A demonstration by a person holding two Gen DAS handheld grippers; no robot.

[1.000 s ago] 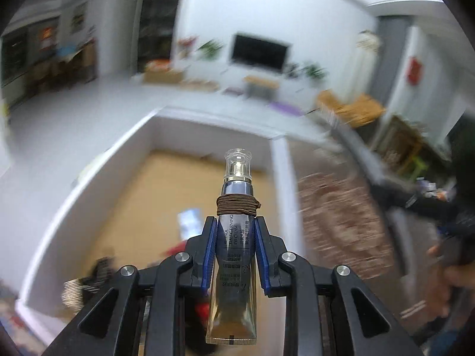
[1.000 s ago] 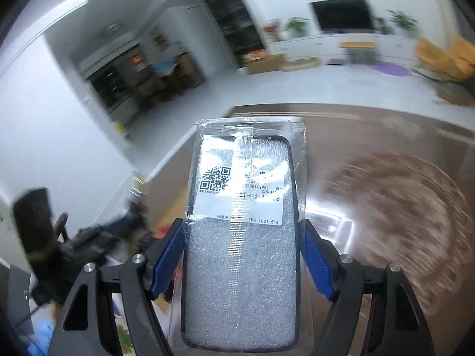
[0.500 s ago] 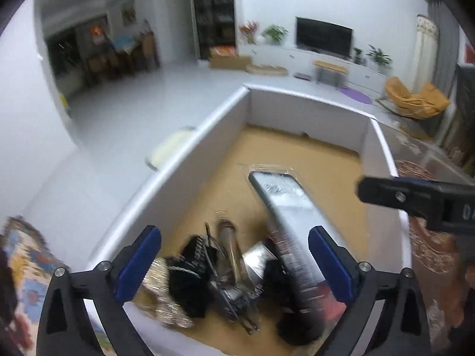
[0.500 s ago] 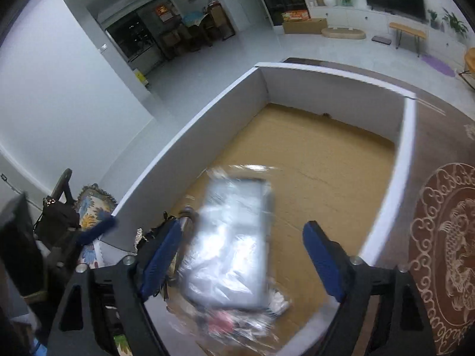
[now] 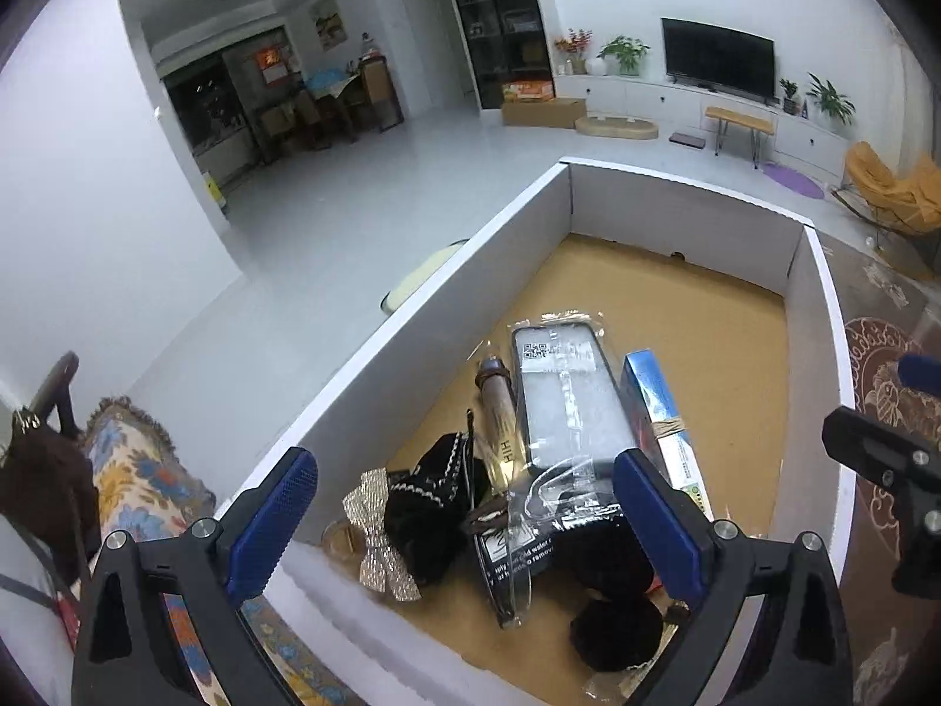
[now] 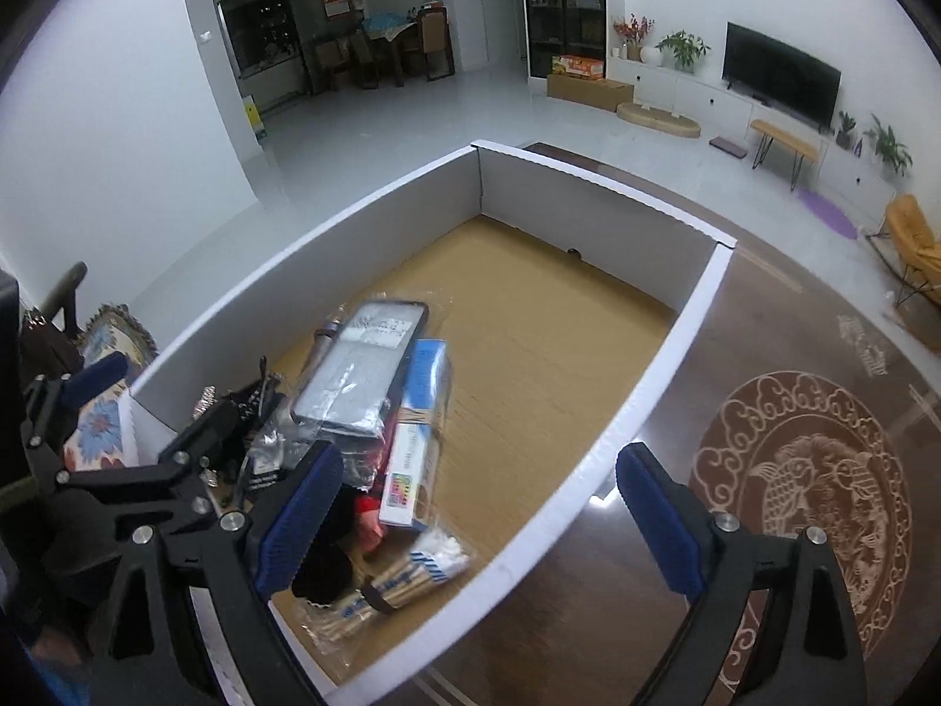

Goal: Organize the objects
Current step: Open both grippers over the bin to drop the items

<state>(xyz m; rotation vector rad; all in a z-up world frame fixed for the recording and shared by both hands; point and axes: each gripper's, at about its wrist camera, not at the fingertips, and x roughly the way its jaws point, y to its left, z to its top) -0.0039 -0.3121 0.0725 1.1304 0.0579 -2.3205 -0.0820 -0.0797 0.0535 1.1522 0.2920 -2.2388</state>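
Left hand-held gripper point(image 5: 464, 523): your jaws stand wide, empty, over the near corner of the white-walled cardboard box point(image 5: 423, 317).
Right hand-held gripper point(image 6: 479, 520): jaws have just been opening; nothing between them.
Bagged black phone case point(image 5: 567, 400): lies in the box atop the pile, touching the gold tube point(image 5: 499, 423) and blue carton point(image 5: 661, 412).
Handling: light, stiff, probably slick in its film; take it across the long edges.

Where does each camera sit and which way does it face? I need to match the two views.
Left wrist: on the left gripper, open, looking down into the white box; right gripper at the right edge.
Right wrist: on the right gripper, open, over the box's right wall.
Both share the box, bagged phone case and TV.
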